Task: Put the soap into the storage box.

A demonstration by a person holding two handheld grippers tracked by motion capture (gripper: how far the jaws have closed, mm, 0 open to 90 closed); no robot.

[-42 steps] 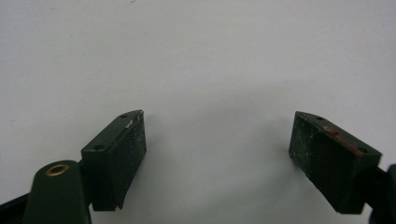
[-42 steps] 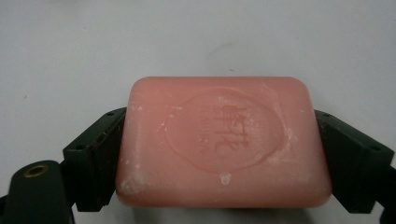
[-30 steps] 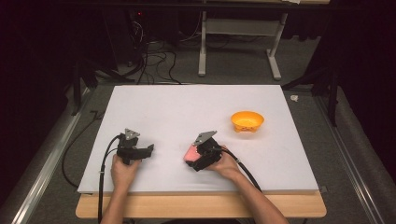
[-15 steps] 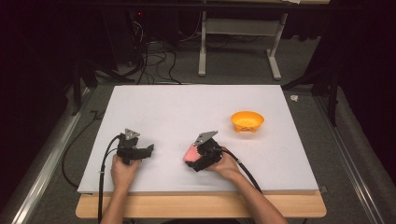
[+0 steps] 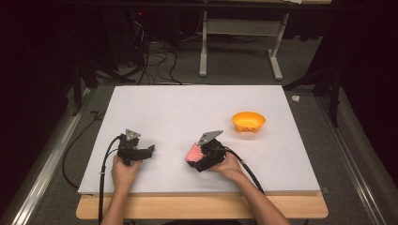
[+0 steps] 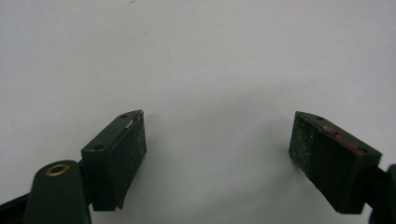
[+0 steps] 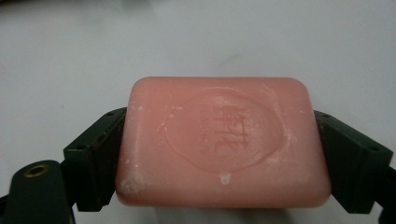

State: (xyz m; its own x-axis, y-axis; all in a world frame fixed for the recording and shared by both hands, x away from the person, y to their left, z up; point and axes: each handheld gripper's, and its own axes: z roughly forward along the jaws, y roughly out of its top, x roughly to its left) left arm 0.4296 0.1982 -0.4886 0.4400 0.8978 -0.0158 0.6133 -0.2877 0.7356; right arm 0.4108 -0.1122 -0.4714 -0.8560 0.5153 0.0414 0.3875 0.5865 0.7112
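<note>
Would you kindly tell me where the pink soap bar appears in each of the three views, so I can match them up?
High view: soap lies lower centre, in the right claw, left of the orange bowl.
Right gripper view: soap at centre, clamped between the two jaws.
Left gripper view: no soap between its open jaws.
Shared landmark: the white tabletop.

1. The table (image 5: 187, 108) carries a bowl (image 5: 248, 122) on its right half, well away from both grippers.
2. The left gripper (image 5: 141, 152) is near the front edge, on the left side, with bare table between its jaws.
3. The right gripper (image 5: 197, 157) is near the front edge, about the middle, to the right of the left gripper.
4. A bar of soap (image 7: 222, 140) sits between the jaws of the right gripper, touching both.
5. The bowl is behind and to the right of the soap.
</note>
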